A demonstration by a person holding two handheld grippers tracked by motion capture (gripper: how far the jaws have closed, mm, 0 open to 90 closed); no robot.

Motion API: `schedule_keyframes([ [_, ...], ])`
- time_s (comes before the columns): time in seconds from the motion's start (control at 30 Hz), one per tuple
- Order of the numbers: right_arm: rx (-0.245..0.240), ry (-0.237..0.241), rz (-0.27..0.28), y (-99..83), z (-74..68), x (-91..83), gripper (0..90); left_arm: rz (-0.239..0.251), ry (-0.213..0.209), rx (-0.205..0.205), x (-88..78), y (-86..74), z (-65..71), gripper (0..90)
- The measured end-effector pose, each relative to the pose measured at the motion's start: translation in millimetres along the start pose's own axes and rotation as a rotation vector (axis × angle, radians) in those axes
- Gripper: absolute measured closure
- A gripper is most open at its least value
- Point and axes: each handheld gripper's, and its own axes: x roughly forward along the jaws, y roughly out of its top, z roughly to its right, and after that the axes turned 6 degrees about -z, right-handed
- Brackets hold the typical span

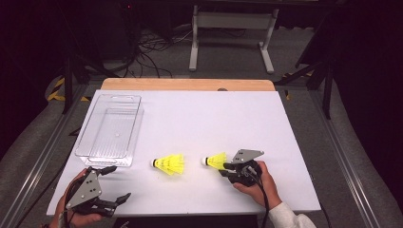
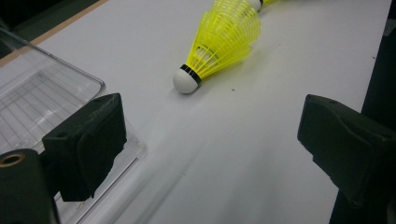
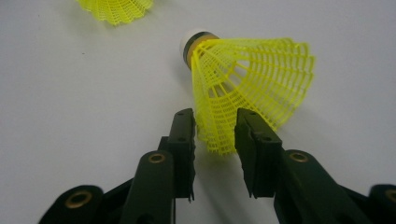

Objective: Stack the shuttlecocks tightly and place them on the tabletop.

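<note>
Black jaws of the right gripper (image 3: pixel 215 135) stand slightly parted around the skirt edge of a yellow shuttlecock (image 3: pixel 247 79) lying on the white table (image 1: pixel 214 118); whether they pinch it is unclear. Left gripper (image 1: pixel 115 183) gapes wide, empty.

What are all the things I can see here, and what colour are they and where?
shuttlecocks: 2, yellow with white tips, lying on the table; one in the middle, one at the right gripper
clear box: 1, see-through, left side of the table
table: 1, white top with a wooden far edge
white frame: 1, on the floor behind the table
cables: several, black, on the floor behind
left gripper: 1, black, jaws wide open, near left corner
right gripper: 1, black, jaws on both sides of a shuttlecock's skirt edge
</note>
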Motion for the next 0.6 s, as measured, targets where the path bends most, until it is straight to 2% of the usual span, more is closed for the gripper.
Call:
schedule_keyframes([
  [0.1,-0.012,-0.001,0.028,2.2,-1.1,-3.1,61.8,0.000,-0.001,0.001,0.2,0.2,0.1,9.0],
  [0.3,-0.021,-0.002,0.046,5.0,-2.1,-2.5,59.8,-0.003,0.003,0.003,0.6,0.4,0.3,9.0],
  [0.53,-0.034,0.004,0.035,6.1,-4.3,2.2,67.9,-0.006,0.000,0.005,1.9,0.8,0.7,9.0],
  [0.6,-0.046,0.006,0.033,6.1,-5.9,3.6,76.5,-0.007,-0.002,0.002,2.2,0.6,0.7,9.0],
])
